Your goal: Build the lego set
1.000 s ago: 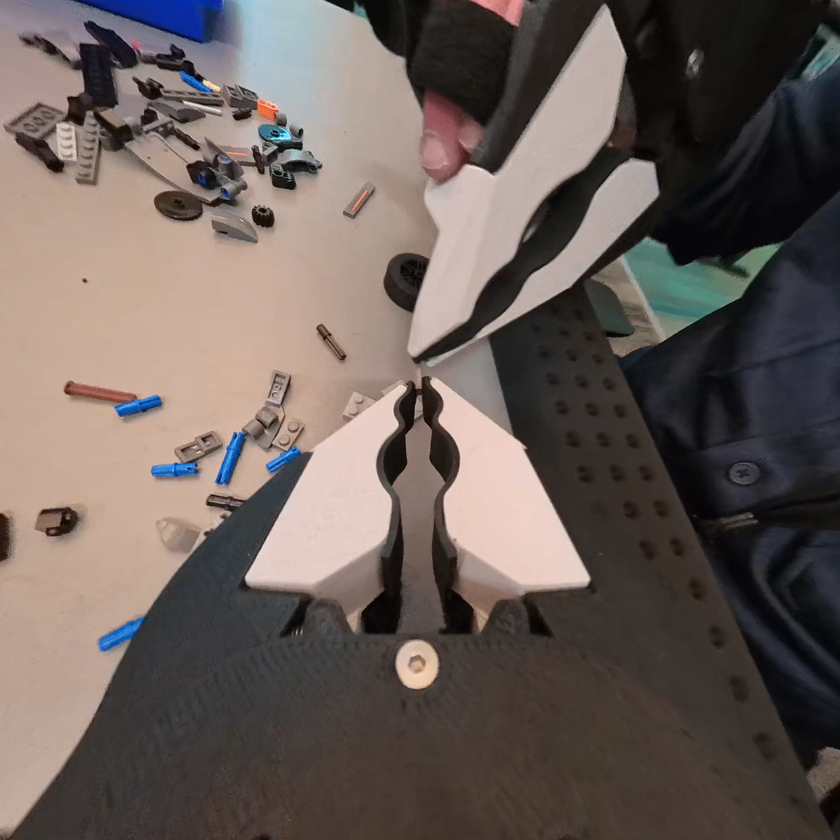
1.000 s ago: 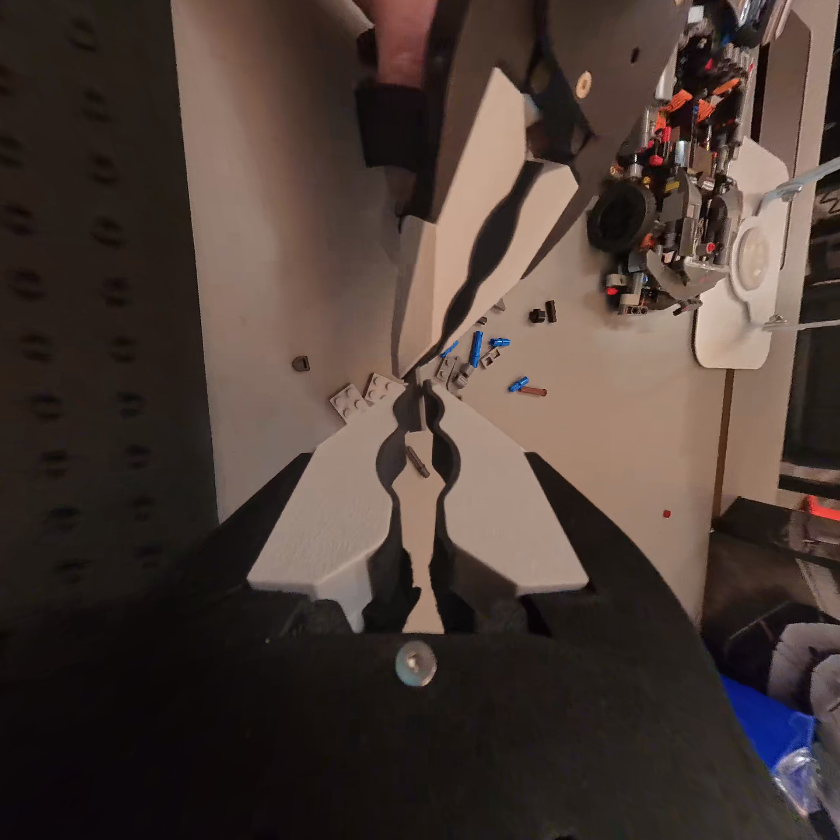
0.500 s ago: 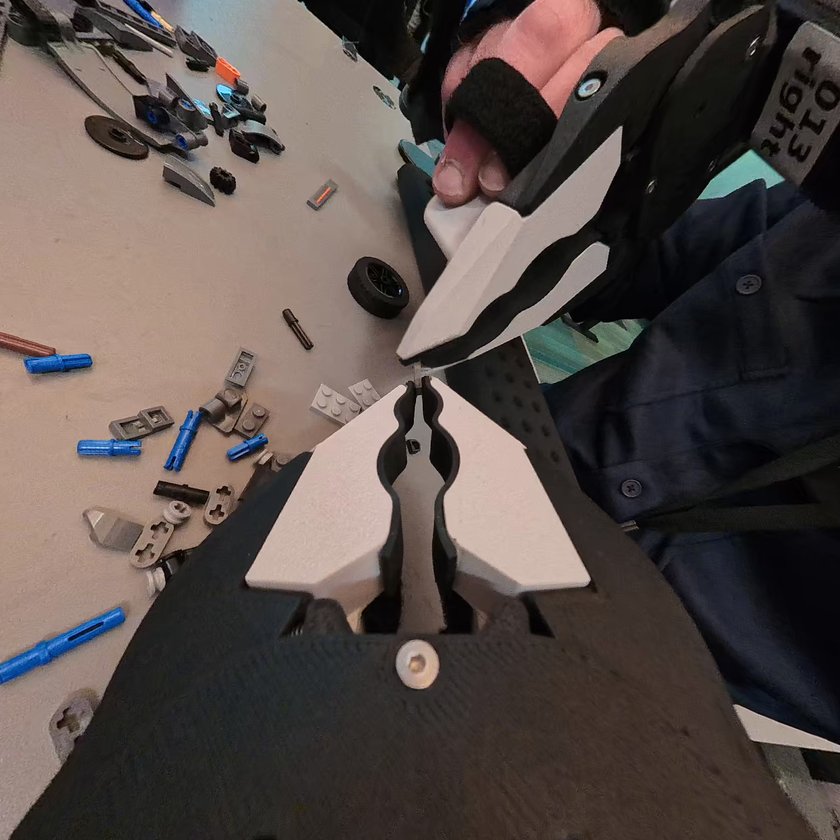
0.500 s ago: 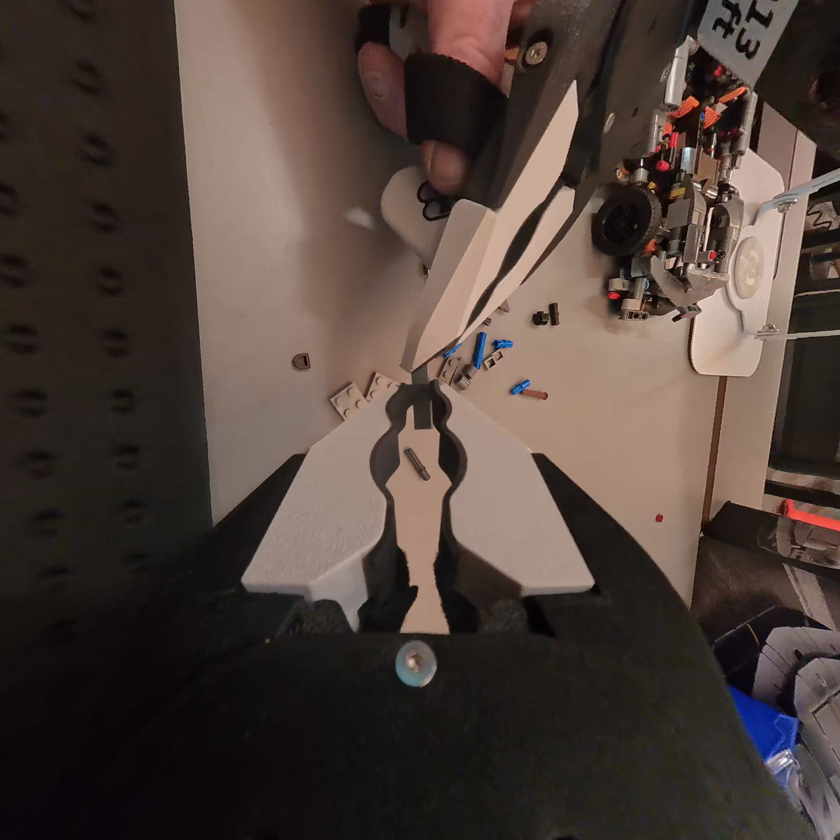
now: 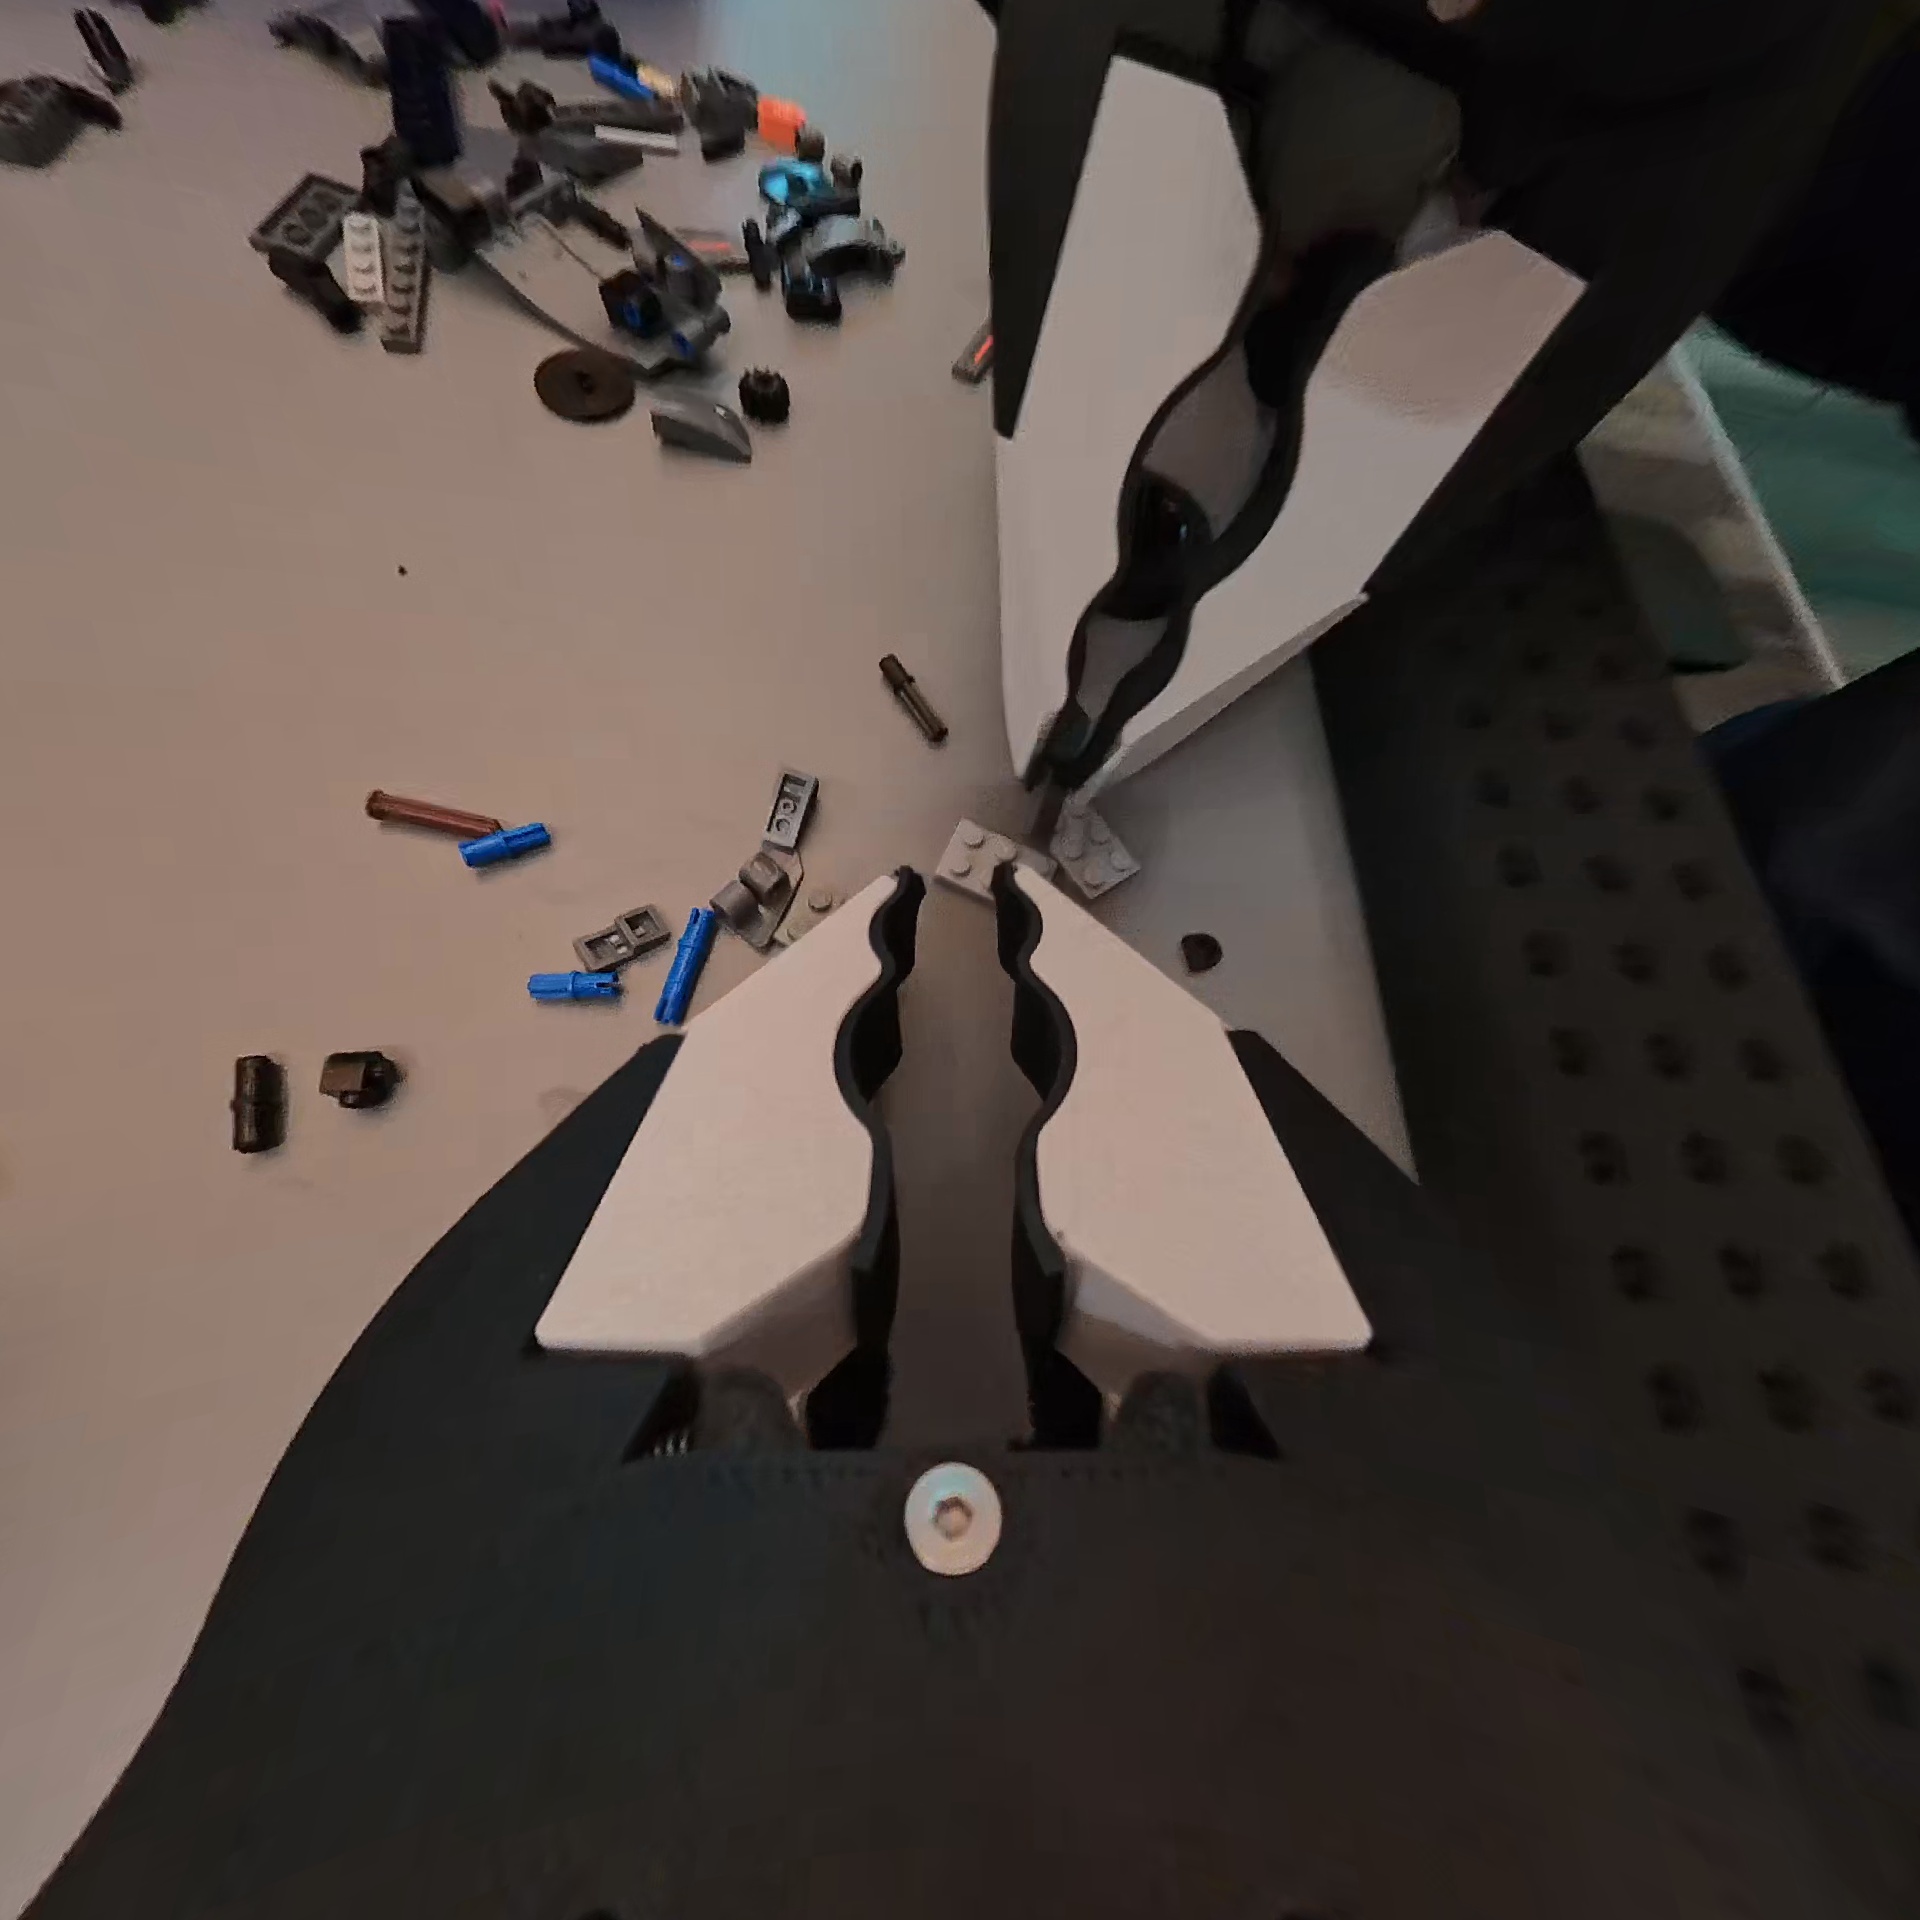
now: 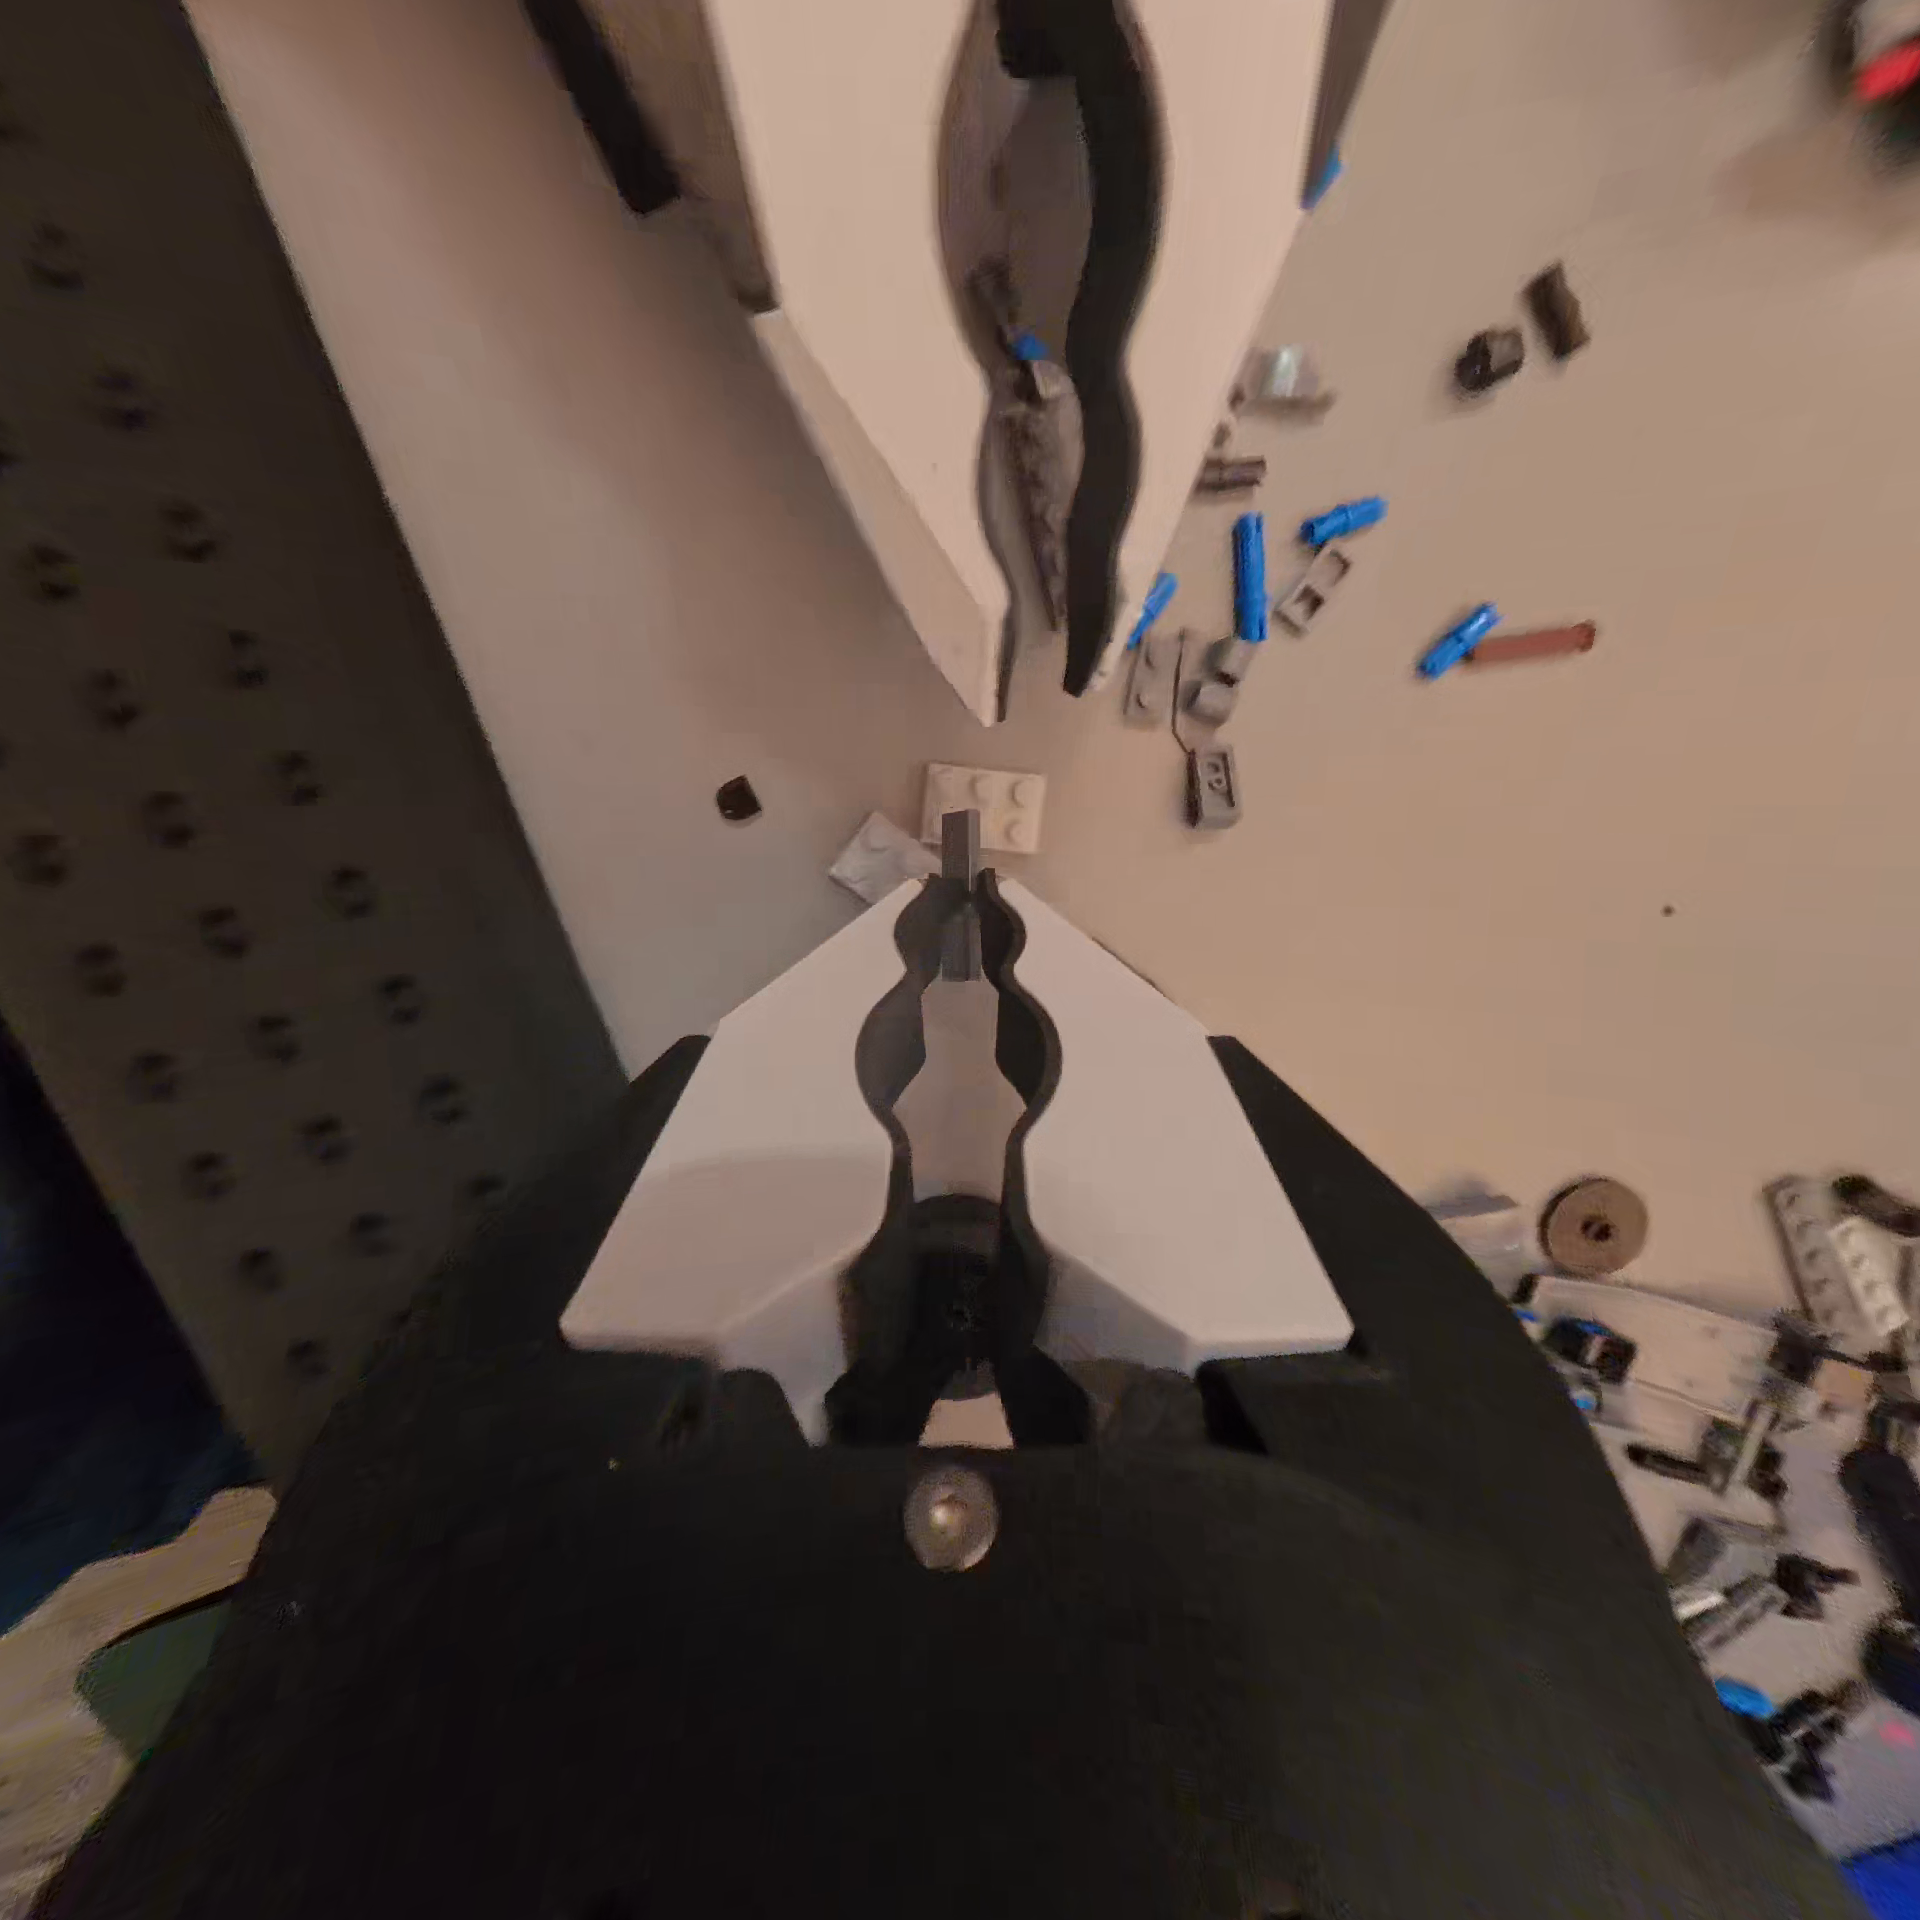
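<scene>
Your right gripper [image 6: 958, 883] is pinched shut on a small dark bar [image 6: 958, 847]. Only the very tips hold it, and most of it sticks out past them. Your left gripper [image 5: 954, 883] has its fingers a little apart, with nothing between them.

The bar hangs just over two light grey plates [image 6: 985, 805] lying on the table [image 5: 312, 623], near the edge closest to you. In the left view your right gripper's tip comes down right beside those plates [image 5: 1091, 847]. Your left fingers point at the same spot.

Here is what could go wrong. The hold on the bar is tiny, so a push down on a plate could make it twist or pop out. The plates lie loose, so they may slide away when you press, maybe off the table edge. Your two grippers are very close and could bump. A small black bit [image 5: 1200, 951] sits next to the plates and could get knocked.

A moment ago both grippers were pinched on the bar, tip to tip, up above the table. Now your left one has let go and opened, and your right one has the bar alone. Both have tipped down toward the plates. The loose blue pins [image 5: 686, 961] and the far pile [image 5: 623, 260] have not moved on the table.
</scene>
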`<state>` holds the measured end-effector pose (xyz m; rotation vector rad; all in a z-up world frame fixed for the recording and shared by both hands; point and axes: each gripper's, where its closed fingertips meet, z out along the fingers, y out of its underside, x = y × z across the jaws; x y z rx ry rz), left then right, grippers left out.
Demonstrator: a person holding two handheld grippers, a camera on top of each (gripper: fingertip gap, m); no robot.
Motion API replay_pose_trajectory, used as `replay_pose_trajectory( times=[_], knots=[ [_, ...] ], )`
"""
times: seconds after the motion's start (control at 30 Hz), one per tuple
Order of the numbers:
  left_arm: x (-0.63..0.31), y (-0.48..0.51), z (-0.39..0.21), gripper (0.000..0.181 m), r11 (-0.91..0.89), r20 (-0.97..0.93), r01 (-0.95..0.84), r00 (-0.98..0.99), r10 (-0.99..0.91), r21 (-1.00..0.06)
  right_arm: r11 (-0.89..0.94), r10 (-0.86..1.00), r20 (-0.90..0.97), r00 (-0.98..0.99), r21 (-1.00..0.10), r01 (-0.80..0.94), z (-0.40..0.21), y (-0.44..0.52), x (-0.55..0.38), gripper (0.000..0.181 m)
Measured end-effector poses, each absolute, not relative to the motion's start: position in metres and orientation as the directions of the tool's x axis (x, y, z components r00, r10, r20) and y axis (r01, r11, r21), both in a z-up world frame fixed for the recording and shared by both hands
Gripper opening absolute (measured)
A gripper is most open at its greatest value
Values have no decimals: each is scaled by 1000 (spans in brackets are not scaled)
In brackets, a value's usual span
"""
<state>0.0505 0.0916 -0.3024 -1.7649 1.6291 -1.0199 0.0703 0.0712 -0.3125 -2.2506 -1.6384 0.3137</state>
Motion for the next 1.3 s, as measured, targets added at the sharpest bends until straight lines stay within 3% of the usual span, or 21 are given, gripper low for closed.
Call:
replay_pose_trajectory(
  times=[0.57, 1.3],
  knots=[
    [57, 93, -313, 10, -67, 75, -640, 15, -997, -765, -455, 890, -182, 418, -412, 790, -319, 77, 60, 4],
    [60, 89, -321, 0, 95, -108, -690, -24, -994, -718, -436, 898, -142, 416, -407, 802, -322, 81, 60, 5]
  ],
)
